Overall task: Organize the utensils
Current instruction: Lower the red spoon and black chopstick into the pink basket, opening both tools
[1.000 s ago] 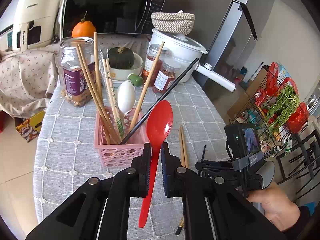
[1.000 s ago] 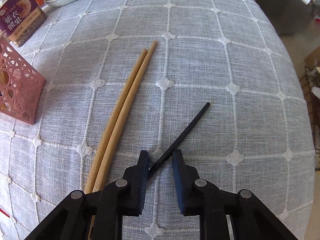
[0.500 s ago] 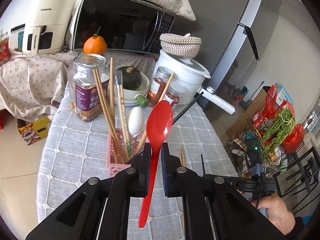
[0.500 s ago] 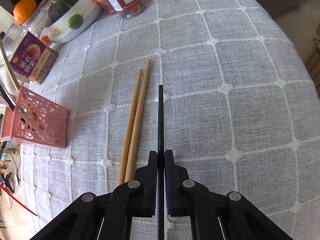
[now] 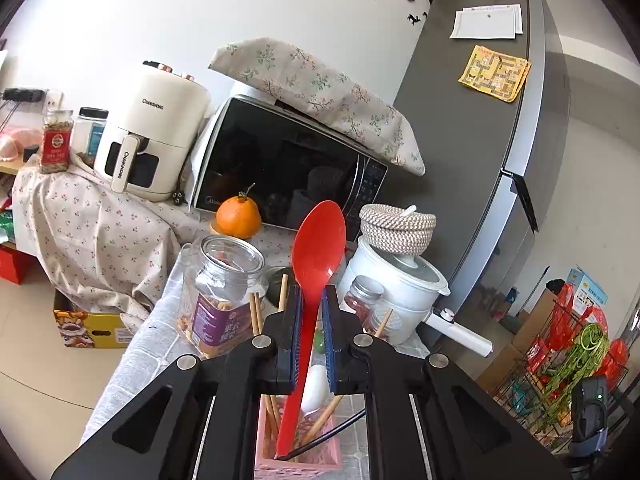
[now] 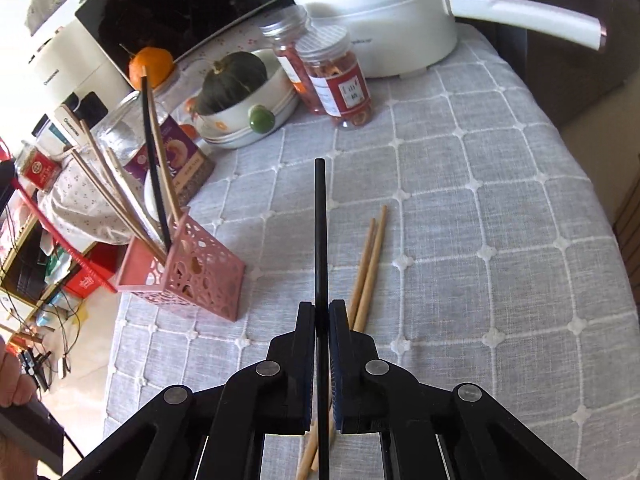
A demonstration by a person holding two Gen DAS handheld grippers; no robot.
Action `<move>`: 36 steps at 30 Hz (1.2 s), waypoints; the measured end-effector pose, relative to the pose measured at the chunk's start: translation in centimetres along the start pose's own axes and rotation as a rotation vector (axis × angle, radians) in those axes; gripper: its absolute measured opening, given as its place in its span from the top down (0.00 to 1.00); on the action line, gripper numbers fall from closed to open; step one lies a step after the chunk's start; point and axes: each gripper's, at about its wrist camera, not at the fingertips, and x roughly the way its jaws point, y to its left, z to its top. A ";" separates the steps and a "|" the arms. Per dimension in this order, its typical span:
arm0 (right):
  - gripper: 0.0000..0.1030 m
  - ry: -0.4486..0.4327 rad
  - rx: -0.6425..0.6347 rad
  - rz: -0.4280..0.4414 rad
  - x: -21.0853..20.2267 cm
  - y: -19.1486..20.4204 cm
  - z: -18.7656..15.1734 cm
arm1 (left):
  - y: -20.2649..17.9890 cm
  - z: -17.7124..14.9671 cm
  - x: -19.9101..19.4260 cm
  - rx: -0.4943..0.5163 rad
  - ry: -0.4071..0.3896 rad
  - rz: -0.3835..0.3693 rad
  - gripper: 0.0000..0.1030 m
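Observation:
My left gripper (image 5: 311,300) is shut on a red plastic spoon (image 5: 318,248), bowl pointing up, its handle end hanging over the pink utensil basket (image 5: 300,458). That basket (image 6: 188,268) holds several wooden chopsticks, a black chopstick (image 6: 154,168) and a white spoon. The red spoon's handle (image 6: 60,240) shows at the left of the right wrist view, reaching toward the basket's rim. My right gripper (image 6: 321,312) is shut on a second black chopstick (image 6: 320,224), lifted off the grey tablecloth. Two wooden chopsticks (image 6: 368,264) lie on the cloth just right of it.
Beyond the basket stand a glass jar with a purple label (image 5: 220,300), a bowl with a dark squash (image 6: 240,92), two red-labelled jars (image 6: 340,76) and a white electric pot (image 6: 380,12). A microwave (image 5: 288,172), an orange (image 5: 239,216) and a grey fridge (image 5: 480,160) stand behind.
My right gripper closed on the black chopstick and raised it off the cloth. My left gripper rose and tilted upward with the red spoon, so the basket sank to the bottom of its view.

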 end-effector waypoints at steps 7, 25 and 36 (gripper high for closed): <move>0.95 -0.042 -0.018 0.030 -1.4 0.8 -0.1 | -0.8 -1.4 2.2 0.022 0.000 0.016 0.90; 0.95 -0.154 -0.032 0.123 -5.0 2.4 0.5 | 0.4 -4.2 4.7 0.062 0.237 0.077 0.80; 0.95 -0.212 -0.104 0.163 -7.1 6.0 1.8 | 1.4 -3.3 1.0 0.077 0.420 0.099 0.47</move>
